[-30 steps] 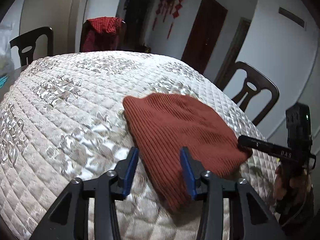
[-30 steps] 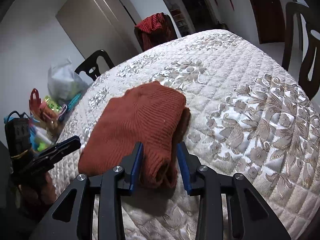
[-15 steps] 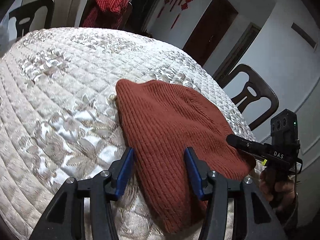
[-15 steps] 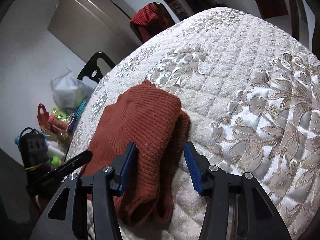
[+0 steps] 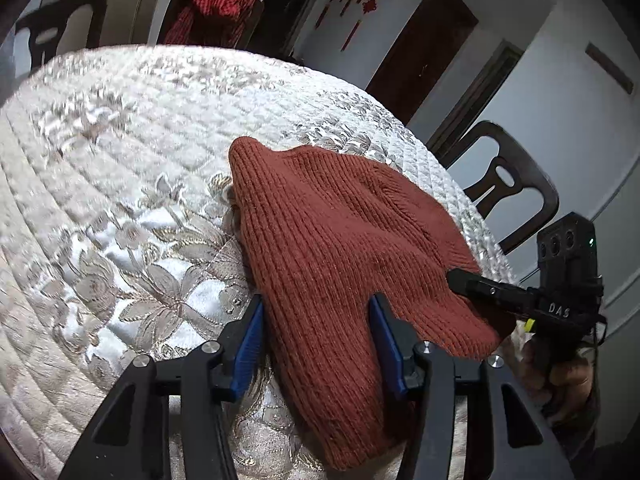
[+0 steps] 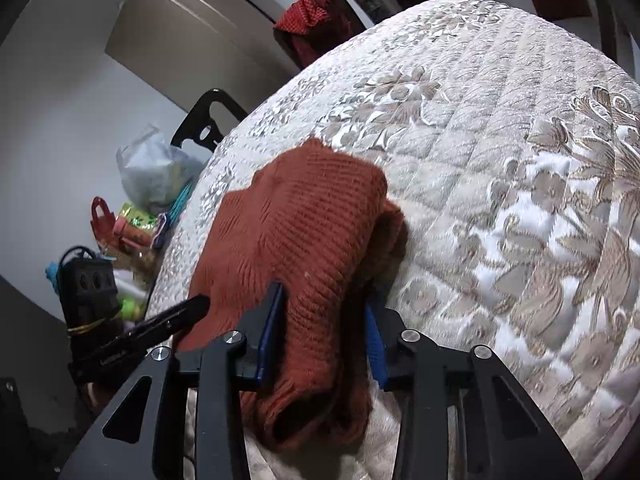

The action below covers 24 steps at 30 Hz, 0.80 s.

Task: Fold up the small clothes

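Note:
A folded rust-red knitted garment (image 5: 332, 240) lies on the quilted floral tablecloth (image 5: 120, 168) near the table's front edge. My left gripper (image 5: 316, 320) is open, its blue-padded fingers (image 5: 250, 340) straddling the garment's near left end. My right gripper (image 6: 326, 324) is open too, its fingers (image 6: 270, 328) on either side of the garment's (image 6: 296, 224) near right end, where the folded layers bunch up. Each gripper shows in the other's view: the right one (image 5: 488, 290) at the garment's right corner, the left one (image 6: 160, 326) at its left edge.
Dark wooden chairs (image 5: 504, 184) stand around the table, one draped with a red cloth (image 5: 212, 8). In the right wrist view a plastic bag (image 6: 156, 168) and colourful clutter (image 6: 132, 228) sit off the table's left side. The tablecloth (image 6: 500, 160) stretches far beyond the garment.
Both grippers have moved forward and lower onto the garment, so that its near ends now sit between the open fingers. The garment itself has hardly shifted.

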Each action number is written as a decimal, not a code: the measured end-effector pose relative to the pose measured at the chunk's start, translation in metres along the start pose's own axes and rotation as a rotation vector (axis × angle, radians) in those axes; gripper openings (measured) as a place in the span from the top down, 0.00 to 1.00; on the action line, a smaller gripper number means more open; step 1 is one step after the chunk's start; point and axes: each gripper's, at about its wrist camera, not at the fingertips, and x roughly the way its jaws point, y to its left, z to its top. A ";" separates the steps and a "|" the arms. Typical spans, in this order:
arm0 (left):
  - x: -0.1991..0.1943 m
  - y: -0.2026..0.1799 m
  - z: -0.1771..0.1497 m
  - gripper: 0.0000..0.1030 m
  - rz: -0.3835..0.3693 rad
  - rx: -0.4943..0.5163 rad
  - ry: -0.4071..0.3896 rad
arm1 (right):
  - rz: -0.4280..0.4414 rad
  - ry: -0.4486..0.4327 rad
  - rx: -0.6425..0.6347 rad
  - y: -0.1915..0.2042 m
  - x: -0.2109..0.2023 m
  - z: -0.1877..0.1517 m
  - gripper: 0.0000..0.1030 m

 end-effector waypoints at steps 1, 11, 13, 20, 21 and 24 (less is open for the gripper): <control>0.000 -0.002 0.000 0.50 0.015 0.016 -0.003 | 0.005 -0.001 0.007 -0.001 0.001 0.001 0.65; -0.005 -0.013 0.009 0.67 0.054 0.065 -0.027 | -0.004 -0.027 -0.005 0.005 -0.004 0.003 0.74; -0.009 -0.014 0.011 0.68 0.052 0.070 -0.036 | -0.006 -0.036 -0.015 0.009 -0.007 0.003 0.74; -0.025 -0.014 0.016 0.69 0.051 0.086 -0.073 | 0.003 -0.046 -0.055 0.031 -0.009 0.006 0.75; -0.028 -0.014 0.017 0.69 0.051 0.087 -0.077 | 0.004 -0.047 -0.064 0.034 -0.008 0.007 0.75; -0.034 -0.013 0.019 0.69 0.055 0.092 -0.091 | 0.008 -0.047 -0.082 0.043 -0.005 0.010 0.75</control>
